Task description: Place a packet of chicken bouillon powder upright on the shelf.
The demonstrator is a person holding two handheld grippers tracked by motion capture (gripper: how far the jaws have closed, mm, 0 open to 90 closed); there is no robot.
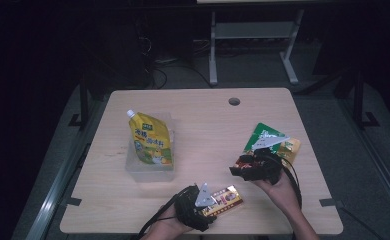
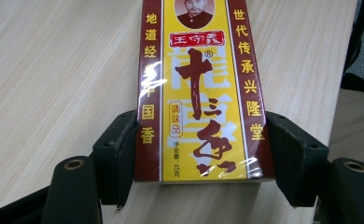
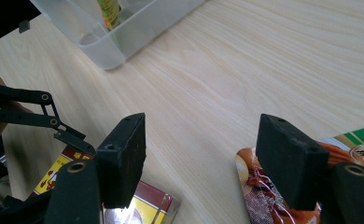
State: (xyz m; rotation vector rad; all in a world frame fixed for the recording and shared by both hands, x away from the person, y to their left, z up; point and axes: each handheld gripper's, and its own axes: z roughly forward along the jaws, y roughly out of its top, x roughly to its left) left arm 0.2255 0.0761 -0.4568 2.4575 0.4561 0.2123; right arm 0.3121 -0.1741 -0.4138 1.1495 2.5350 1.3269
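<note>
The box [image 2: 199,88] lies flat near the table's [image 1: 193,105] front edge, clamped across its narrow width, at one end, by the left gripper [image 2: 199,158]; it looks light and stiff, its film wrap likely slippery; the right gripper [image 3: 201,158] stands open above bare wood, beside a packet [image 3: 259,196]; a tub [image 1: 150,167] holds a pouch [image 1: 152,140].

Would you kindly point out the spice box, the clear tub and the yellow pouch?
spice box [image 2: 199,93], left gripper view, printed yellow top face.
clear tub [image 1: 149,171], high view, near wall.
yellow pouch [image 1: 152,141], high view, front panel.
</note>
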